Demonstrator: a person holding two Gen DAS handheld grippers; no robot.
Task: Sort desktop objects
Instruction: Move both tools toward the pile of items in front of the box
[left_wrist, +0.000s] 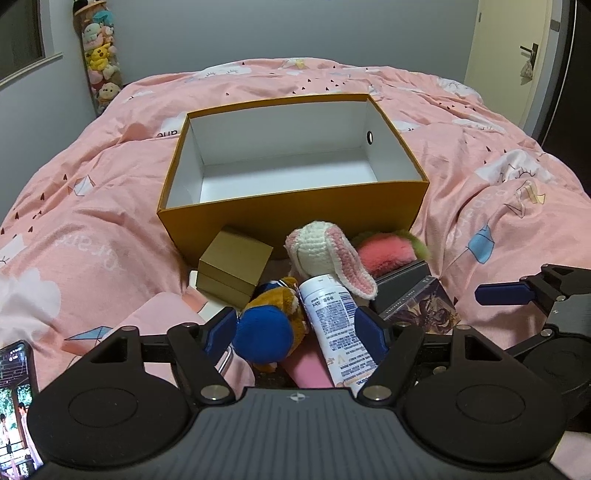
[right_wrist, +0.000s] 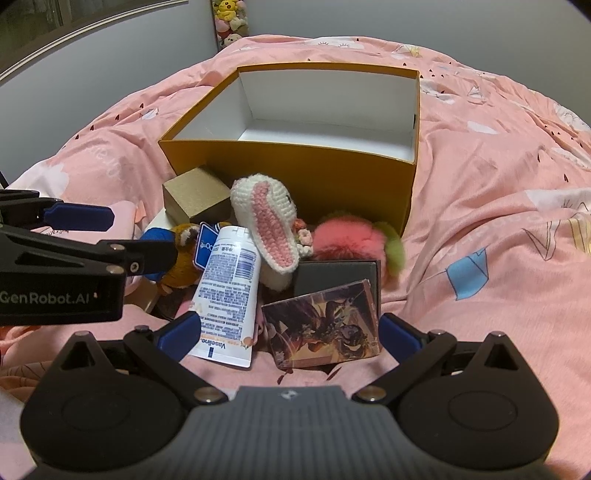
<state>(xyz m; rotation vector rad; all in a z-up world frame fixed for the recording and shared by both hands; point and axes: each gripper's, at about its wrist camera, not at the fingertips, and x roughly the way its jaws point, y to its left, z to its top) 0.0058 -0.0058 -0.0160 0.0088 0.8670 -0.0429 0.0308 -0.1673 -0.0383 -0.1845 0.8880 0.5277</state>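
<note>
An orange box (left_wrist: 291, 218) (right_wrist: 295, 166) with a white, empty inside stands on the pink duvet. Against its near wall lies a pile: a small kraft box (left_wrist: 232, 262) (right_wrist: 195, 195), a crochet bunny (left_wrist: 321, 251) (right_wrist: 266, 206), a pink-and-green fluffy toy (left_wrist: 384, 254) (right_wrist: 347, 236), a dark box (left_wrist: 402, 280) (right_wrist: 340, 273), an illustrated card box (left_wrist: 424, 306) (right_wrist: 325, 325), a white lotion tube (left_wrist: 332, 321) (right_wrist: 229, 288) and a blue-and-brown plush (left_wrist: 266, 328) (right_wrist: 181, 258). My left gripper (left_wrist: 297, 332) (right_wrist: 122, 240) is open, its fingers flanking the plush and the tube. My right gripper (right_wrist: 291, 338) is open around the tube's end and the card box.
The pink duvet (left_wrist: 110, 221) (right_wrist: 480, 184) spreads to both sides of the box. A lit phone (left_wrist: 18, 387) lies at the near left. Plush toys hang in a column (left_wrist: 99, 55) on the far wall. A door (left_wrist: 517, 55) is at the far right.
</note>
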